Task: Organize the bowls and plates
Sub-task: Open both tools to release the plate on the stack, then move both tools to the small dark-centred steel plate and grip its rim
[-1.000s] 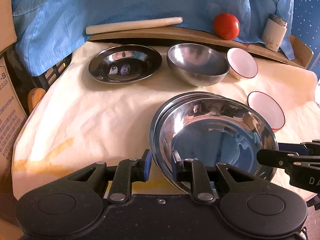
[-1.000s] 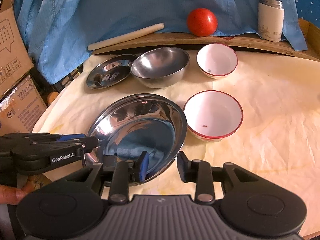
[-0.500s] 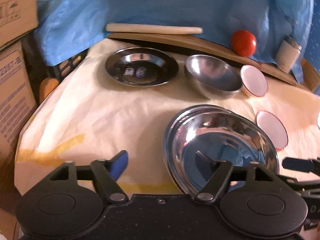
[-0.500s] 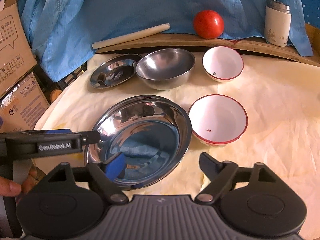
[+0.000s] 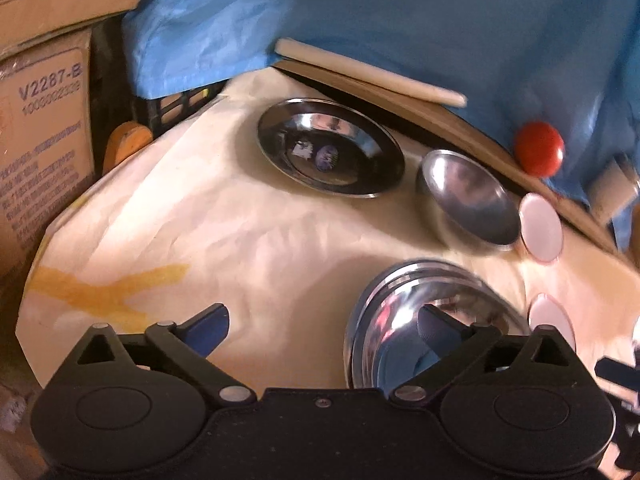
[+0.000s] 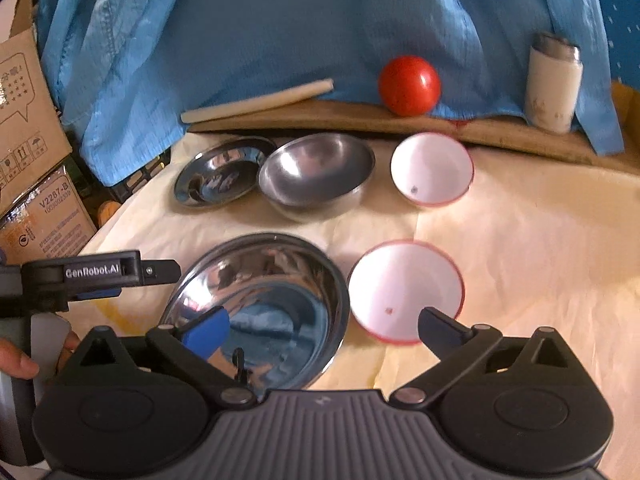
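Both tools have let go: the left gripper (image 5: 322, 322) and right gripper (image 6: 324, 326), a second ago clamped on the rim of the stacked steel plates (image 6: 260, 304), are now opening wide with nothing pressed between their pads. The stack rests on the cream cloth (image 6: 540, 248), just beside the near white bowl (image 6: 404, 288).

Stacked steel plates (image 6: 260, 304) up front are mirror-polished, super glossy. The steel bowl (image 6: 316, 176) behind looks duller, more brushed. Two white bowls (image 6: 406, 290) seem like smooth enamel or ceramic, hard to tell which. The table (image 6: 520, 240) cover is wrinkly matt paper. Backdrop's thin blue cloth (image 6: 260, 32), and each claw (image 6: 324, 330) is matt black plastic.
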`<act>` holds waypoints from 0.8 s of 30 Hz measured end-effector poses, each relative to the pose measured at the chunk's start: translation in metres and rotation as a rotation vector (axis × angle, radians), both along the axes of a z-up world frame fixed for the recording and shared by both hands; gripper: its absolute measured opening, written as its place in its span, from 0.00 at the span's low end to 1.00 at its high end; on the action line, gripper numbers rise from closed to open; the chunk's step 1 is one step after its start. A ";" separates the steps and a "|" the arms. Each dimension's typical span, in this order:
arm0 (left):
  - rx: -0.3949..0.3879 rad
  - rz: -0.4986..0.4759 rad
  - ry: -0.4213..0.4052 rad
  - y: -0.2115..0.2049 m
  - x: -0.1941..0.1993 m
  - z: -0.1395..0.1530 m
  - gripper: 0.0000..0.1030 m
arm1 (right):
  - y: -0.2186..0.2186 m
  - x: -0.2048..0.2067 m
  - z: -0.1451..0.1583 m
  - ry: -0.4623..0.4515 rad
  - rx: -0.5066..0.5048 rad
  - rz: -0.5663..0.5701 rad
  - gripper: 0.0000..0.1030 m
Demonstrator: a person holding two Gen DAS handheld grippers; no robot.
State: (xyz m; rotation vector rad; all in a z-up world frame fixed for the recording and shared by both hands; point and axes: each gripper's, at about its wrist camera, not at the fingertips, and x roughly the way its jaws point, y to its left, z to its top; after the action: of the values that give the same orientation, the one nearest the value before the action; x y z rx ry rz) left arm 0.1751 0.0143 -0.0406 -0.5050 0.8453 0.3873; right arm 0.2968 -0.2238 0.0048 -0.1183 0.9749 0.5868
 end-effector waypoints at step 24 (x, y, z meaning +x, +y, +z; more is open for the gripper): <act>-0.256 0.317 0.009 0.077 0.044 -0.012 0.99 | 0.078 0.091 0.017 -0.037 0.094 0.214 1.00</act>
State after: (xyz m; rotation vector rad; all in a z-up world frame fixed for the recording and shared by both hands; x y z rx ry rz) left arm 0.2193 0.0911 -0.0529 -0.8808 0.8288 0.5756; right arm 0.3881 -0.1459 0.0219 -0.1507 0.9031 0.8230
